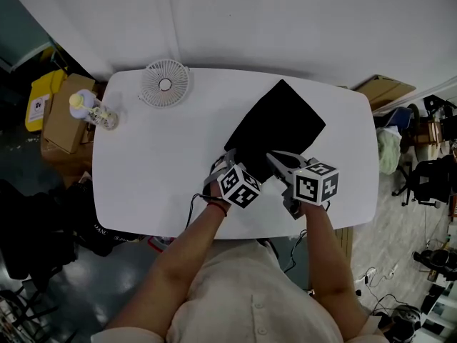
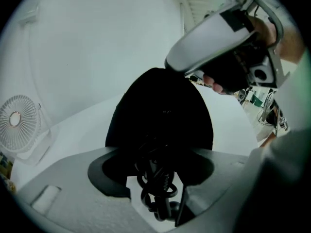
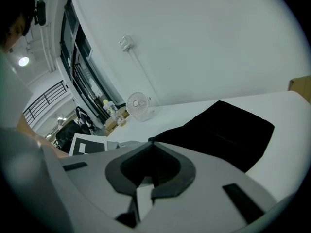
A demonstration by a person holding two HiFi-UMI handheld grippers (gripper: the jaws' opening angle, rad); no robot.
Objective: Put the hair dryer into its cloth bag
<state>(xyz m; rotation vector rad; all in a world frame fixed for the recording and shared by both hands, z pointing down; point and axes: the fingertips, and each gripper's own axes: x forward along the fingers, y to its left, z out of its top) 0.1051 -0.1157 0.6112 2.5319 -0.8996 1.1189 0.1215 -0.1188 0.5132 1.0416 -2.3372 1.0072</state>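
The hair dryer's body is not visible in any view; only its black coiled cord [image 2: 156, 178] shows, bunched at the near mouth of the cloth bag [image 1: 278, 123], so I cannot tell how much of the dryer is inside. The bag is black and lies flat and diagonal on the white table [image 1: 164, 163], with its far corner toward the wall and its near end toward the person. The left gripper [image 2: 158, 198] has its jaws closed on the coil of cord, which fills the gap between them, and it points straight at the bag's mouth. The right gripper [image 1: 275, 161] is just beside it at the right, and its tips touch the bag's near edge. In the right gripper view the jaws are drawn together on the dark cloth, with only a thin white slit between their lower parts. The two marker cubes are near each other, over the near side of the table. Well apart from the bag, at the table's far left, a small white fan [image 1: 165, 84] stands, and at the left edge a bottle with a yellow cap [image 1: 80, 101] stands near a cardboard box [image 1: 63, 114] that is on the floor.
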